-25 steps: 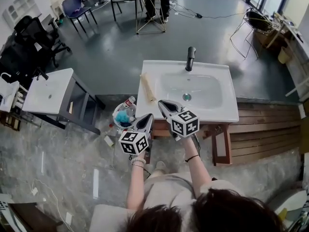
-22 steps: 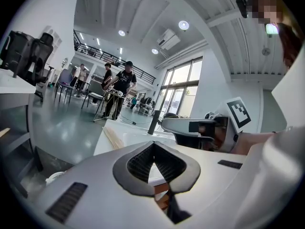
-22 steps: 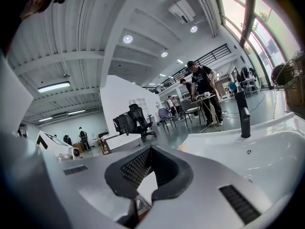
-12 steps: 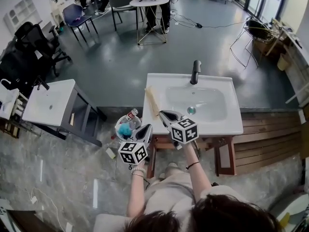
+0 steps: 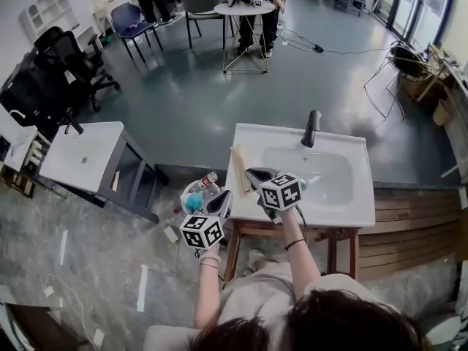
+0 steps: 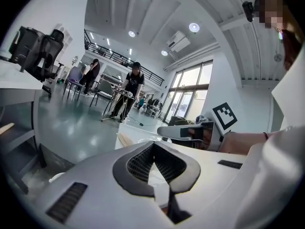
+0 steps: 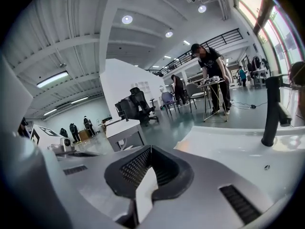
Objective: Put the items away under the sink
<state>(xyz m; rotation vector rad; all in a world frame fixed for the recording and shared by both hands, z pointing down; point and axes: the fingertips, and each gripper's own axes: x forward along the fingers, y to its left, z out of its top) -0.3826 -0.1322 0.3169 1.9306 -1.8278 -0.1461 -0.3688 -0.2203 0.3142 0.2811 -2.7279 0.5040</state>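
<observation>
A white sink (image 5: 344, 203) with a black faucet (image 5: 311, 128) stands on a wooden frame. A rolled tan mat (image 5: 240, 170) lies along its left rim. On the floor to the left, a white tub (image 5: 192, 193) holds a bottle (image 5: 208, 182) and a blue item (image 5: 192, 202). My left gripper (image 5: 221, 199) is shut and empty, hanging just off the sink's front left corner beside the tub. My right gripper (image 5: 254, 175) is shut and empty over the sink's left rim, near the mat. The faucet (image 7: 270, 109) rises to the right in the right gripper view.
A second white vanity (image 5: 80, 156) with a dark frame stands to the left. Wooden planks (image 5: 409, 225) lie to the right of the sink. Office chairs (image 5: 51, 64), a small round table (image 5: 245, 9) and people stand farther back. A small white object (image 5: 170, 233) lies on the floor.
The head view has drifted, so the sink now sits lower and farther right. Both grippers stay shut near the sink's front left corner, about as before.
</observation>
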